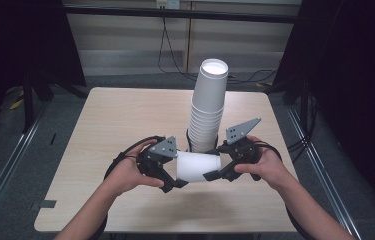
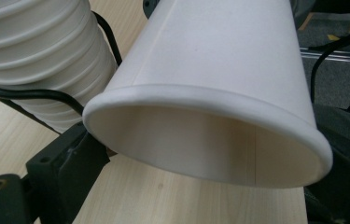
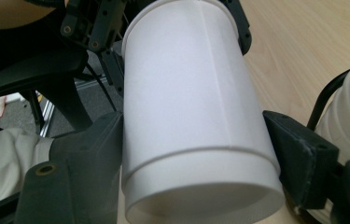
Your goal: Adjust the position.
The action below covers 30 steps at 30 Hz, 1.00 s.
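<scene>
A single white paper cup (image 1: 198, 167) lies on its side just above the table, held between both grippers. My left gripper (image 1: 177, 176) is shut on its rim end; in the left gripper view the open mouth of the cup (image 2: 219, 93) faces the camera with a jaw on each side. My right gripper (image 1: 216, 172) is shut on the base end; in the right gripper view the cup's body (image 3: 186, 107) sits squeezed between the two black jaws. A tall stack of white cups (image 1: 208, 112) stands upright just behind the held cup.
The light wooden table (image 1: 120, 125) has bare room left, right and front of the stack. A black cable (image 2: 32, 93) curves around the foot of the stack (image 2: 32, 51). Dark floor, rails and wall cables lie beyond the table's edges.
</scene>
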### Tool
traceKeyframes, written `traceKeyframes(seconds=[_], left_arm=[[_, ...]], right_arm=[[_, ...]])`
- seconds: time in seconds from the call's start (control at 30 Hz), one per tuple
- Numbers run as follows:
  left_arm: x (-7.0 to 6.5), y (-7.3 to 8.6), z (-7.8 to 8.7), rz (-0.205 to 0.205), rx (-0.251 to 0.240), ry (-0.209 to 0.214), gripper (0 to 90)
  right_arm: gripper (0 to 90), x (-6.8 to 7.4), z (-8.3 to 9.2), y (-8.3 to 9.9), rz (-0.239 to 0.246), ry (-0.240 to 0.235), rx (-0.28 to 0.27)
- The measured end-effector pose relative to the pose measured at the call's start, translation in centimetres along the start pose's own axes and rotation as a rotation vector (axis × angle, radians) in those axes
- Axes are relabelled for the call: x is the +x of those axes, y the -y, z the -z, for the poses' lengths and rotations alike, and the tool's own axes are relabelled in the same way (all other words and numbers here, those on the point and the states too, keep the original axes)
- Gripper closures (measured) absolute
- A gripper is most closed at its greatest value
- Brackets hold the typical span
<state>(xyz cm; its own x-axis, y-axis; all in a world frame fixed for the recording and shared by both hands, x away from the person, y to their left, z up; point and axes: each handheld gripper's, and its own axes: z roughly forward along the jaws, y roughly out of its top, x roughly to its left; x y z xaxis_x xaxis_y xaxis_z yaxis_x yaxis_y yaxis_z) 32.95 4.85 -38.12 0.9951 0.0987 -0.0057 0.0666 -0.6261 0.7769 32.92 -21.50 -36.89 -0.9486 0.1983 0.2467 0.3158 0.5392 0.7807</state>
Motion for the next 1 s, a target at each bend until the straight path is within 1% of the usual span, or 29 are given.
traceKeyframes(seconds=[0.03,0.07,0.2,0.33,0.37,0.43,0.5,0.53,0.63,0.77,0.83,0.87,0.93,1.0], left_arm=[[0.06,-0.03,0.03,0.007,-0.005,0.004,6.0],[0.11,-0.10,0.07,0.011,-0.018,0.006,5.3],[0.09,-0.07,-0.02,0.010,-0.014,0.012,5.1],[0.07,0.09,0.04,0.020,-0.009,0.023,8.5],[0.11,0.19,0.14,0.034,-0.008,0.022,9.6],[0.15,0.19,0.20,0.033,-0.009,0.022,11.3],[0.09,0.15,0.32,0.048,-0.005,0.024,12.1],[0.03,0.04,0.41,0.045,-0.003,0.023,13.1],[-0.01,-0.09,0.55,0.059,0.006,0.027,14.1],[-0.03,-0.11,0.63,0.060,0.011,0.029,14.9],[-0.08,-0.05,0.55,0.066,0.005,0.031,14.9],[-0.04,-0.04,0.57,0.061,0.006,0.031,14.9],[-0.05,-0.03,0.61,0.071,0.002,0.032,14.9],[-0.03,-0.04,0.61,0.072,0.000,0.031,14.8]], right_arm=[[23.5,0.00,-0.05,0.07,-0.003,0.001,-0.003],[23.7,-0.02,-0.17,0.16,-0.001,-0.002,0.006],[23.7,-0.02,-0.38,0.21,0.005,-0.007,0.017],[24.0,-0.04,-0.41,0.23,0.006,-0.009,0.021],[24.1,-0.10,-0.34,0.26,0.006,-0.011,0.014],[24.0,-0.09,-0.31,0.25,0.004,-0.008,0.007],[23.9,-0.14,-0.23,0.24,0.000,-0.006,-0.002],[23.7,-0.18,-0.22,0.27,0.002,-0.009,-0.007],[22.9,-0.21,-0.27,0.34,-0.010,-0.010,-0.018],[22.9,-0.19,-0.29,0.39,-0.015,-0.009,-0.023],[23.1,-0.17,-0.32,0.39,-0.016,-0.013,-0.016],[23.0,-0.17,-0.31,0.39,-0.016,-0.013,-0.016],[22.9,-0.19,-0.27,0.38,-0.015,-0.012,-0.021],[22.6,-0.20,-0.25,0.41,-0.019,-0.011,-0.028]])
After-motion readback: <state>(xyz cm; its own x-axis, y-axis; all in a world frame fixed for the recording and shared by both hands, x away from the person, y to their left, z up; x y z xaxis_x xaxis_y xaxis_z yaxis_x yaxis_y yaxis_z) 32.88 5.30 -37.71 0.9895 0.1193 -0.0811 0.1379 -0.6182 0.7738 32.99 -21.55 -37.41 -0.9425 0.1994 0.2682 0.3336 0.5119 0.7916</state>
